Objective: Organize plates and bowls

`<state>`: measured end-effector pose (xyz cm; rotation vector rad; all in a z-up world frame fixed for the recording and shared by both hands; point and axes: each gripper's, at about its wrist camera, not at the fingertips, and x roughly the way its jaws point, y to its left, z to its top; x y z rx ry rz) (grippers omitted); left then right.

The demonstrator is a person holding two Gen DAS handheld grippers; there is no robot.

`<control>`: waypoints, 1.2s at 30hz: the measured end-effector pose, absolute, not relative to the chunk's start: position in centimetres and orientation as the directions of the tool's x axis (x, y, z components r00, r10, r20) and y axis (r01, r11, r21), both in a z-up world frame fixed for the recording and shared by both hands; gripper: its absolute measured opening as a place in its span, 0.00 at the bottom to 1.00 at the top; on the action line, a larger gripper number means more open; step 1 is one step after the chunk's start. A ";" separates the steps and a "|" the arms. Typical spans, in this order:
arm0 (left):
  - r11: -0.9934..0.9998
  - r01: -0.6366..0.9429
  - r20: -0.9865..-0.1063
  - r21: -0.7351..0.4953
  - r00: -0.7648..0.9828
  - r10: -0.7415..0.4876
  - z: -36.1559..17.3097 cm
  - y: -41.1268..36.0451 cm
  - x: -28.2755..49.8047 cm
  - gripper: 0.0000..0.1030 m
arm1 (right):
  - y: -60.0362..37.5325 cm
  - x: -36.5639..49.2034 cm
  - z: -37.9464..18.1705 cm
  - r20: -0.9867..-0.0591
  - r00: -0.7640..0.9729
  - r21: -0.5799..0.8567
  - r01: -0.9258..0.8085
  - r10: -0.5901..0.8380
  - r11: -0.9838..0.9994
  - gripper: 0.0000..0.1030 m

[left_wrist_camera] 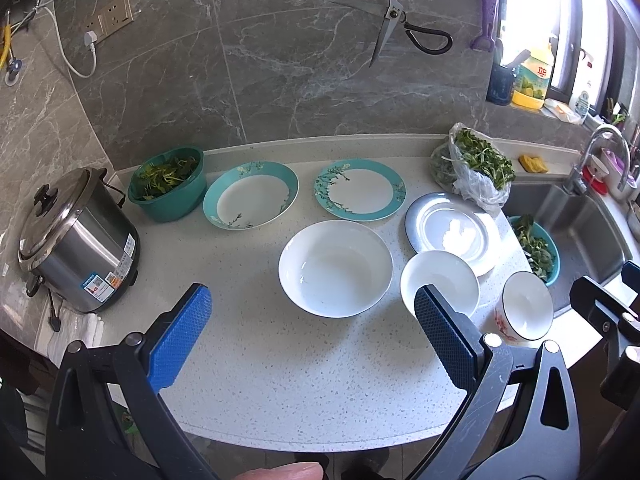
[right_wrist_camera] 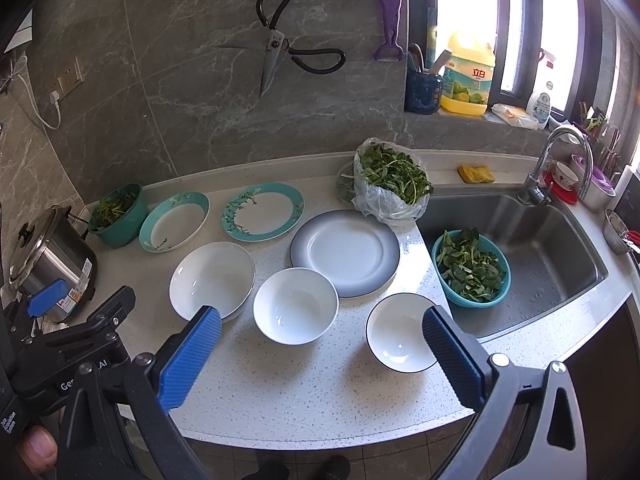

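Note:
On the white counter lie two teal-rimmed plates (left_wrist_camera: 251,194) (left_wrist_camera: 360,189), a grey-rimmed plate (left_wrist_camera: 452,230), a large white bowl (left_wrist_camera: 335,268), a medium white bowl (left_wrist_camera: 439,284) and a small dark-rimmed bowl (left_wrist_camera: 526,306). The same show in the right wrist view: teal plates (right_wrist_camera: 174,220) (right_wrist_camera: 263,211), grey plate (right_wrist_camera: 345,252), large bowl (right_wrist_camera: 212,278), medium bowl (right_wrist_camera: 295,306), small bowl (right_wrist_camera: 400,332). My left gripper (left_wrist_camera: 312,332) is open and empty above the counter's front. My right gripper (right_wrist_camera: 320,352) is open and empty, near the medium and small bowls.
A steel rice cooker (left_wrist_camera: 76,240) stands at the left. A teal bowl of greens (left_wrist_camera: 168,182) sits behind it. A bag of greens (right_wrist_camera: 390,184) lies by the sink (right_wrist_camera: 540,240), which holds a teal colander of leaves (right_wrist_camera: 470,268). Scissors (right_wrist_camera: 276,56) hang on the wall.

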<state>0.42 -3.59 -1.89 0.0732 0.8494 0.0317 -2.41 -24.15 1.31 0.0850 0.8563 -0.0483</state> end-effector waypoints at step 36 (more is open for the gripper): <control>0.962 0.223 -0.775 -0.157 0.575 -0.260 -5.5 -5.5 8.8 1.00 | -27.9 1.8 -0.8 -0.780 0.624 0.138 0.108 0.041 0.985 1.00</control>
